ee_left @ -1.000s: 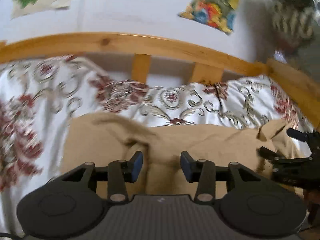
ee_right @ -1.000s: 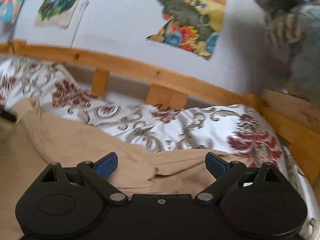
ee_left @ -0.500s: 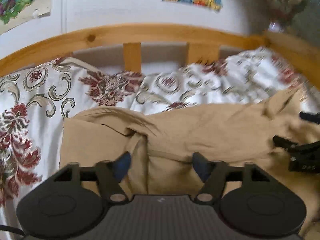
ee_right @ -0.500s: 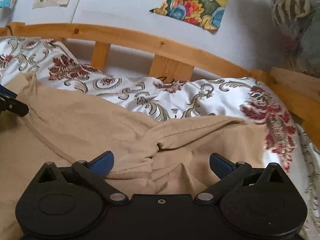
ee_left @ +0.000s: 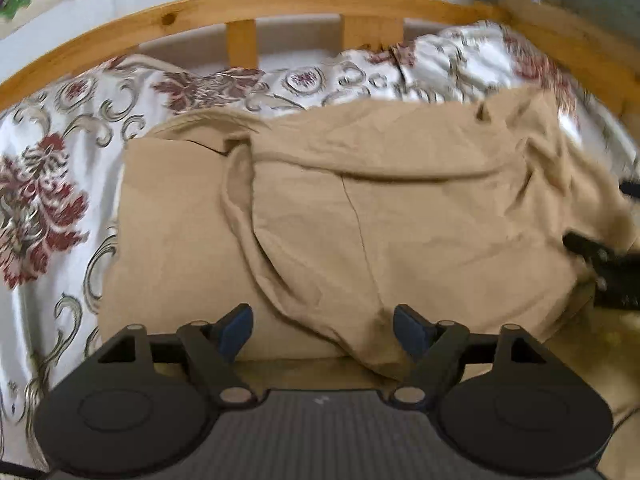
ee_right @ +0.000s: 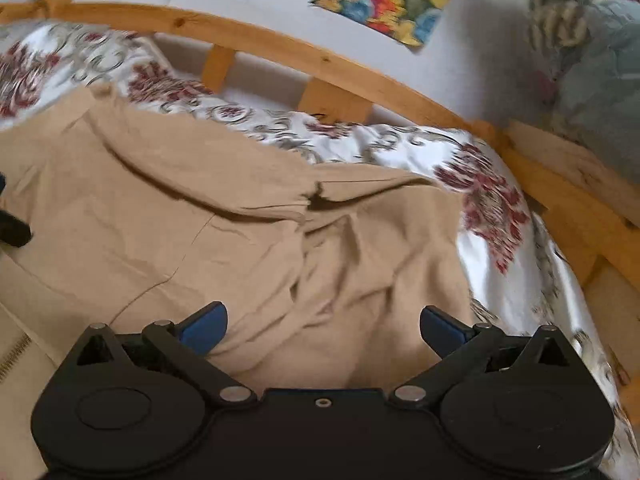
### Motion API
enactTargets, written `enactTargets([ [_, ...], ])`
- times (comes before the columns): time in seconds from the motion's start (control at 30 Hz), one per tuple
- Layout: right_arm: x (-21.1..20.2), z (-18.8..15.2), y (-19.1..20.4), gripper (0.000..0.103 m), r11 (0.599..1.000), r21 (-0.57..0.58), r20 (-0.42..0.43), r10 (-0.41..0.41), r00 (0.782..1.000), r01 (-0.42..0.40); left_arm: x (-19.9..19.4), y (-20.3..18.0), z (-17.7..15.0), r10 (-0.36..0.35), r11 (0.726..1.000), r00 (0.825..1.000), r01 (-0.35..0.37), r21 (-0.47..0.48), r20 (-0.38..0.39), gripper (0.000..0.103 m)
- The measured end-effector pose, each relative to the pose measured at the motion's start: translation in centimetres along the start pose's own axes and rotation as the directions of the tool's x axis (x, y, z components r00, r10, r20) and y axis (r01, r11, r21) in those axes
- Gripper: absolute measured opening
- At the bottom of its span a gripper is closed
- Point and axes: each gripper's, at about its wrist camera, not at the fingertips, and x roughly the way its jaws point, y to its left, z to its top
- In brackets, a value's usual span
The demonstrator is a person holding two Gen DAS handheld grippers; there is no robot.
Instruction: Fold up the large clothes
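on floral bedspread (ee_left: pixel 48 184) | tan garment (ee_left: pixel 360 216) ahead of both | left gripper (ee_left: pixel 323 328) spread, empty | right gripper (ee_right: pixel 323 326) spread, empty

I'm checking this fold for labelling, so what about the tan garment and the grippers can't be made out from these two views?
- Tan garment: its near hem, left wrist view, is hidden behind the left gripper.
- Its leftward spread, right wrist view, is cut off by the frame edge.
- Right gripper: only dark blurred parts show at the left wrist view's right edge.
- Garment type: folds hide its outline in both views.
- Bedspread pattern: motion-blurred.
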Motion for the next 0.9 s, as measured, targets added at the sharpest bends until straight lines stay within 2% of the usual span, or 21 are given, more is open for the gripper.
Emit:
enactTargets([
  [0.07,-2.6,0.3,-0.4,0.102,0.999,0.004,0.032,0.042,0.999,-0.042,-2.4,0.7,-0.1,-0.034,0.999,0.999,0.035,-0.017,0.043,0.097],
  [0.13,-5.4,0.2,-0.2,0.102,0.994,-0.012,0.049,0.112,0.993,-0.111,-4.9,1.0,-1.0,-0.052,0.999,0.995,0.052,0.003,0.089,0.100],
  [0.2,-8.4,-0.3,0.4,0.102,0.980,-0.052,0.052,0.196,0.979,-0.194,-7.3,0.9,-2.4,-0.056,0.997,0.993,0.051,0.050,0.104,0.101],
  [0.27,-11.0,-0.9,1.2,0.102,0.965,-0.093,0.033,0.248,0.968,-0.245,-9.4,0.3,-4.2,-0.058,0.995,0.991,0.049,0.082,0.117,0.102],
  [0.4,-16.2,-2.5,2.8,0.102,0.933,-0.149,-0.014,0.329,0.944,-0.327,-12.6,-1.8,-8.2,-0.100,0.985,0.990,0.085,0.150,0.095,0.102],
  [0.5,-19.0,-4.1,4.1,0.102,0.917,-0.177,-0.061,0.352,0.934,-0.357,-14.2,-3.4,-11.4,-0.131,0.966,0.990,0.116,0.230,0.053,0.102],
  [0.6,-20.2,-5.9,5.3,0.102,0.906,-0.185,-0.112,0.365,0.924,-0.381,-15.1,-4.7,-14.1,-0.155,0.941,0.988,0.142,0.308,0.020,0.102],
  [0.73,-20.0,-7.4,7.3,0.102,0.838,-0.243,-0.241,0.436,0.867,-0.489,-15.4,-5.8,-16.7,-0.202,0.907,0.978,0.204,0.368,-0.046,0.102],
  [0.87,-18.8,-8.4,9.4,0.102,0.808,-0.266,-0.306,0.447,0.841,-0.526,-15.5,-6.7,-18.3,-0.208,0.877,0.976,0.213,0.430,-0.059,0.102],
  [0.9,-18.7,-8.5,9.5,0.102,0.808,-0.265,-0.300,0.449,0.842,-0.526,-15.6,-6.9,-18.5,-0.203,0.873,0.977,0.207,0.442,-0.056,0.102],
])
